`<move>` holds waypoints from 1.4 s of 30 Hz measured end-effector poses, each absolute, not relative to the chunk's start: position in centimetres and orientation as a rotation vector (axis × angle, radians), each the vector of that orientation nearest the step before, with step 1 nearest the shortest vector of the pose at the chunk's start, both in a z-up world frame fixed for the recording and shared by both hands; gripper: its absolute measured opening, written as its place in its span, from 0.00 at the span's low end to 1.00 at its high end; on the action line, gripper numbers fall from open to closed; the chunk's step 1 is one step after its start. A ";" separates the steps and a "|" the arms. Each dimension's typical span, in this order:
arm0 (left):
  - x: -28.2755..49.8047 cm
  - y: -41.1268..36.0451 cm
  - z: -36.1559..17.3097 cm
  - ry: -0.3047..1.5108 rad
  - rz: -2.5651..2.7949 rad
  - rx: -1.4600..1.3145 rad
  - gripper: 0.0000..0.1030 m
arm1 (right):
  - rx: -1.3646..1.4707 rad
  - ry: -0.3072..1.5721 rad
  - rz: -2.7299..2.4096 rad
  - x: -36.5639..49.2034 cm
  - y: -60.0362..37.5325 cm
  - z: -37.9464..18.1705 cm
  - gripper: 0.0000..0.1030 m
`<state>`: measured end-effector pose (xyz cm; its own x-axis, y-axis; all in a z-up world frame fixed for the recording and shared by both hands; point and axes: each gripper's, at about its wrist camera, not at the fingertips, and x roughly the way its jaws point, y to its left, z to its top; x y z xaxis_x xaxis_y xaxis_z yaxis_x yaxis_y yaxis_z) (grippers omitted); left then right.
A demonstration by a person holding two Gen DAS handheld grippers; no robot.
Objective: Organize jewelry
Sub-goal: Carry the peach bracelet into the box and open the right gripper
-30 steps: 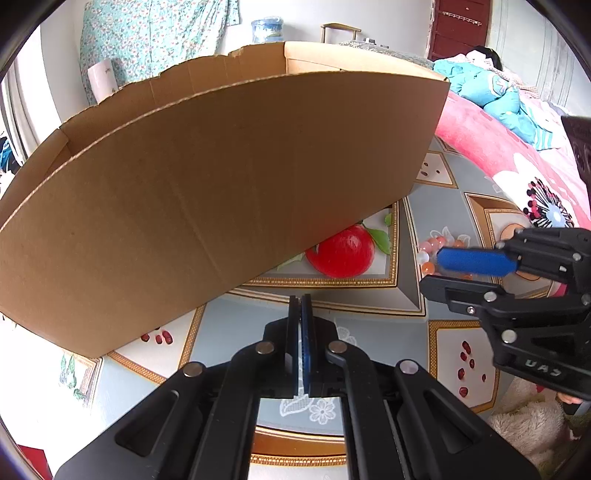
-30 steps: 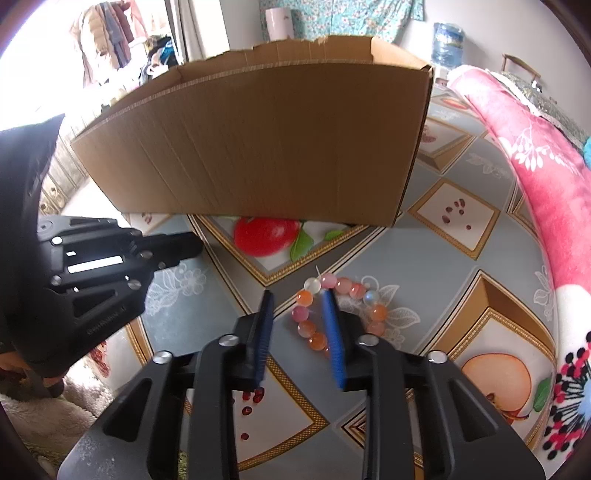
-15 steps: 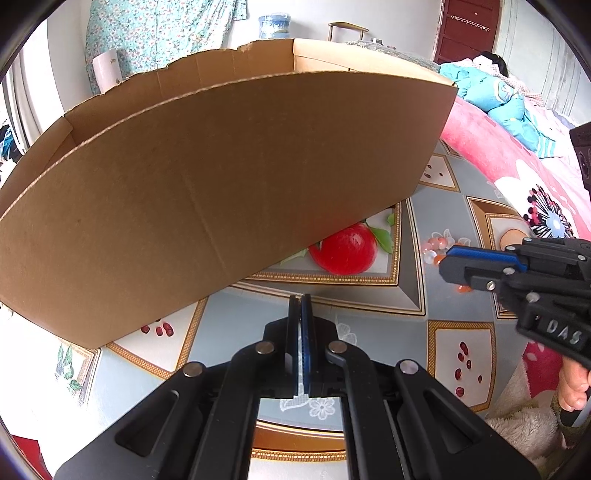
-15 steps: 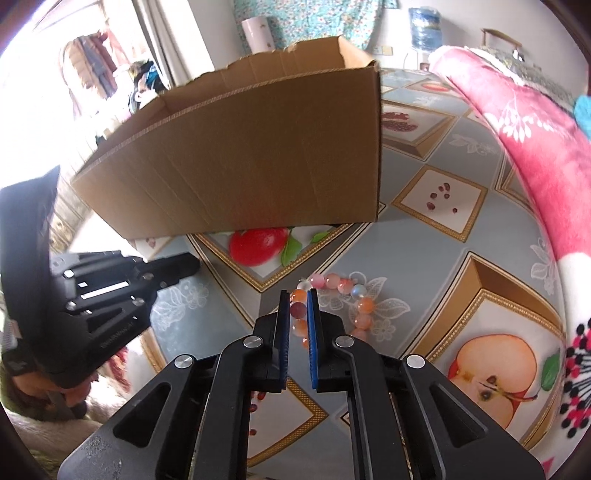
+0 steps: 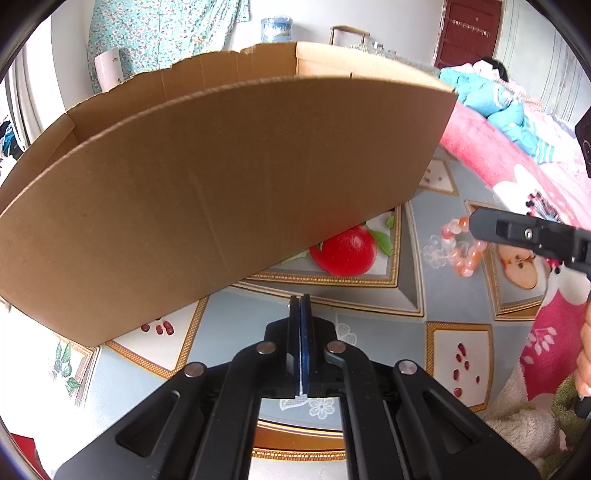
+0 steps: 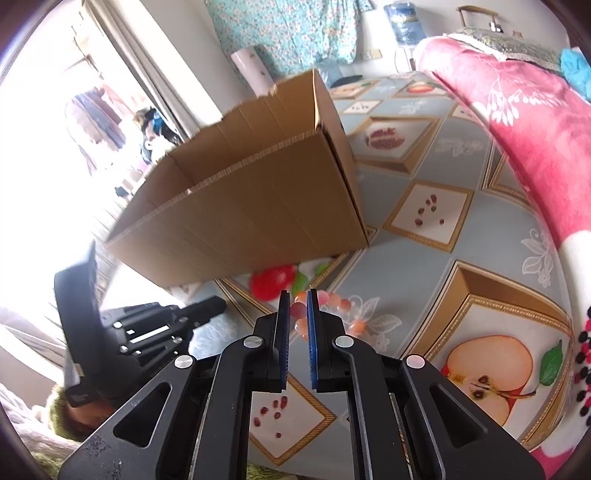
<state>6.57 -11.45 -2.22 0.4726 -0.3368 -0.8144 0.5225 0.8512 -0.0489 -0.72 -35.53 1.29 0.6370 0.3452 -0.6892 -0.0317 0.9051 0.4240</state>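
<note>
A bracelet of pink, orange and white beads (image 6: 334, 310) hangs from my right gripper (image 6: 297, 306), whose blue pads are shut on one bead, lifted above the patterned floor. In the left wrist view the bracelet (image 5: 461, 247) dangles from the right gripper (image 5: 476, 225) at the right. My left gripper (image 5: 301, 306) is shut and empty, low over the floor in front of an open cardboard box (image 5: 221, 177). The box (image 6: 258, 206) stands ahead and left of the right gripper.
A pink floral blanket (image 6: 535, 122) lies along the right. The floor mat (image 6: 424, 258) shows printed fruit panels. A white cylinder (image 6: 251, 70) and a water jug (image 6: 404, 27) stand behind the box. The left gripper (image 6: 199, 310) shows at lower left.
My right gripper closed on the bracelet and lifted it off the floor, tilting toward the box. The left gripper stayed shut and almost still.
</note>
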 end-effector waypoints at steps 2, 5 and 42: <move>6.3 -10.8 -1.5 0.918 -0.551 0.188 0.00 | 0.424 0.840 0.236 -0.5 -35.4 1.9 0.07; 5.6 -9.7 0.3 0.862 -0.576 0.159 0.00 | 0.462 0.799 0.265 -1.2 -36.6 3.6 0.07; 18.5 -6.4 4.3 1.103 -0.628 -0.047 0.16 | 0.346 0.865 0.558 14.2 -33.6 8.9 0.07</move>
<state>18.47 -6.41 4.30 0.2973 -0.4947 -0.8166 0.4493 0.8271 -0.3375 14.16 -33.60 8.90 0.5199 0.5905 -0.6173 -0.3193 0.8046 0.5007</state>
